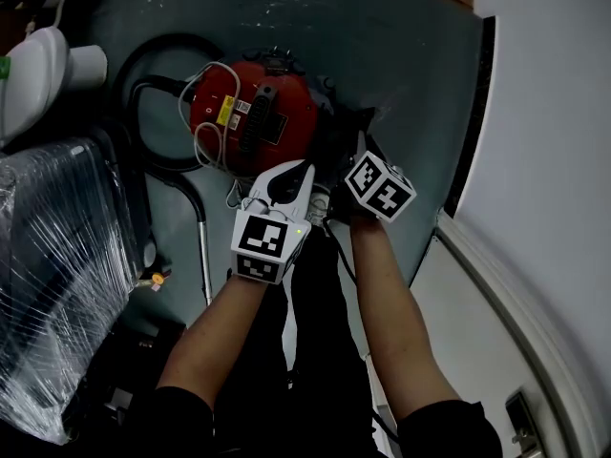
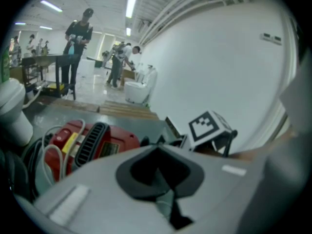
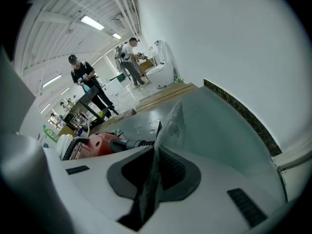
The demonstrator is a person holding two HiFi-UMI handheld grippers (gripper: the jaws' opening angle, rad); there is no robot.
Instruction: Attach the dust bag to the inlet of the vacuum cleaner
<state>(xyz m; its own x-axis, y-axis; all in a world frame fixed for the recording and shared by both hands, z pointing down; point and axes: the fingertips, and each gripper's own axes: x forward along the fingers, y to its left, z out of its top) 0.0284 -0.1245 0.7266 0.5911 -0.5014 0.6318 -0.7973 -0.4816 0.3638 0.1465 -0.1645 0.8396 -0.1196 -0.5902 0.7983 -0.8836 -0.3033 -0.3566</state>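
Observation:
The red vacuum cleaner lies on the dark floor, with a white cord looped over it. The dark dust bag hangs at its right side, hard to make out in the head view. My left gripper is just below the vacuum's near edge, shut with a thin grey strip of the bag between its jaws. My right gripper is beside it, shut on the bag's thin fabric edge, which stands up past the jaws. The vacuum shows left of it and also in the left gripper view.
A black hose loops left of the vacuum, and a metal wand lies on the floor. A plastic-wrapped bundle fills the left. A white wall runs along the right. People stand at tables far off.

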